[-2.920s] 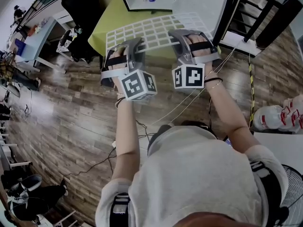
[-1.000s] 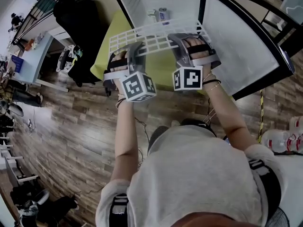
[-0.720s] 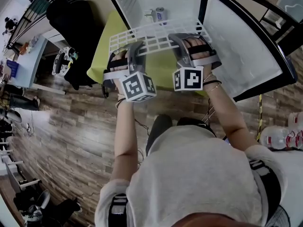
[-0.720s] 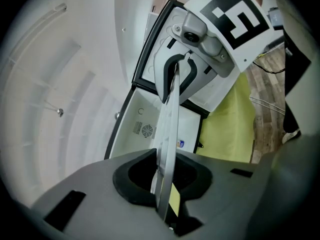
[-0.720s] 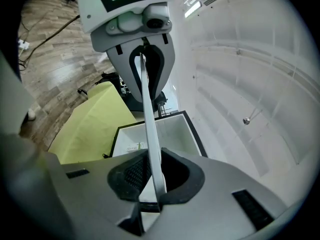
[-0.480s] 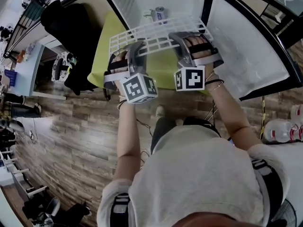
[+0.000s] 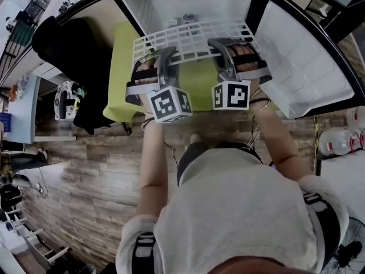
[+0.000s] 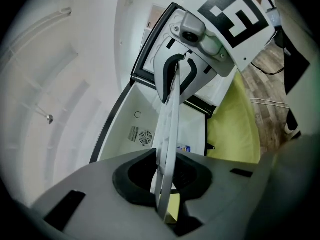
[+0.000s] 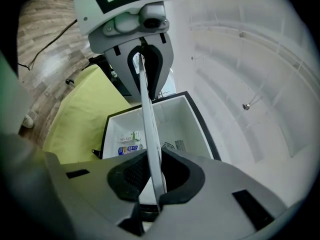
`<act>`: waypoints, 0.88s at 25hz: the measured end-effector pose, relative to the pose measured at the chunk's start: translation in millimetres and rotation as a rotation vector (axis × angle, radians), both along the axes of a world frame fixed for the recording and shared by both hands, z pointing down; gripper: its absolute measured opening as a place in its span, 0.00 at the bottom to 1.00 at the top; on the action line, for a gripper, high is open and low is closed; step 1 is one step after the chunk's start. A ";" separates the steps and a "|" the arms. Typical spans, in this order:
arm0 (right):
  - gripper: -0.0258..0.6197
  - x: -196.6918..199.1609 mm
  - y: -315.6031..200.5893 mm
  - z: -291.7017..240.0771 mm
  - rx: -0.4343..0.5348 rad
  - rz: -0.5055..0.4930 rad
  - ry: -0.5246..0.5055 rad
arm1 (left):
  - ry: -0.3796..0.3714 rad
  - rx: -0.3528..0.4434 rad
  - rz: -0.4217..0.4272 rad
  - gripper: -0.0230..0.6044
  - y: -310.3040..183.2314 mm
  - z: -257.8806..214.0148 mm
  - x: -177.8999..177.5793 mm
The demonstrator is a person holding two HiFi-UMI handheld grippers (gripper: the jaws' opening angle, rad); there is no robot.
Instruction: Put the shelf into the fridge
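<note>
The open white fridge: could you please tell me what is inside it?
Two small printed packs and a round fan vent show. The white wire shelf held in front covers part of the interior.

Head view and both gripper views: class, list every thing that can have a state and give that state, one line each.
Fridge: open.
Fridge door: swung wide open, at the right.
Shelf: held flat by its near edge, far edge at the fridge opening, not yet seated.
Left tongs: shut on the shelf.
Right tongs: shut on the shelf.
</note>
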State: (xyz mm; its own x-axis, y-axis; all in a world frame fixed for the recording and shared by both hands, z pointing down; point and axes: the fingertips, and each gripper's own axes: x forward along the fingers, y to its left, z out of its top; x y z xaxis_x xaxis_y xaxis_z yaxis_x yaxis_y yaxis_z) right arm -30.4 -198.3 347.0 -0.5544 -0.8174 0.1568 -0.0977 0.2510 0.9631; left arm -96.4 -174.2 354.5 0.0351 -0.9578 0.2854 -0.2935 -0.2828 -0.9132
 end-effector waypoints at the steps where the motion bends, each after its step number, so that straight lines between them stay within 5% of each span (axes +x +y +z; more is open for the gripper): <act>1: 0.13 -1.7 -2.8 0.6 -0.001 0.016 0.000 | 0.001 0.000 0.015 0.15 -3.8 0.4 -2.0; 22: 0.13 -18.0 -15.0 -0.6 0.023 0.241 0.006 | 0.014 0.028 0.240 0.15 -30.8 0.5 -21.9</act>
State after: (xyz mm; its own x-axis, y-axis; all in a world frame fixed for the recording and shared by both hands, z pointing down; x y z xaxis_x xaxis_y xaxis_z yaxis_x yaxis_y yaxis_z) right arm -48.4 -213.3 346.4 -0.3419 -0.9294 0.1393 -0.1465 0.1991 0.9690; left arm -118.4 -204.9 355.0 0.2668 -0.9289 0.2568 -0.2334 -0.3208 -0.9179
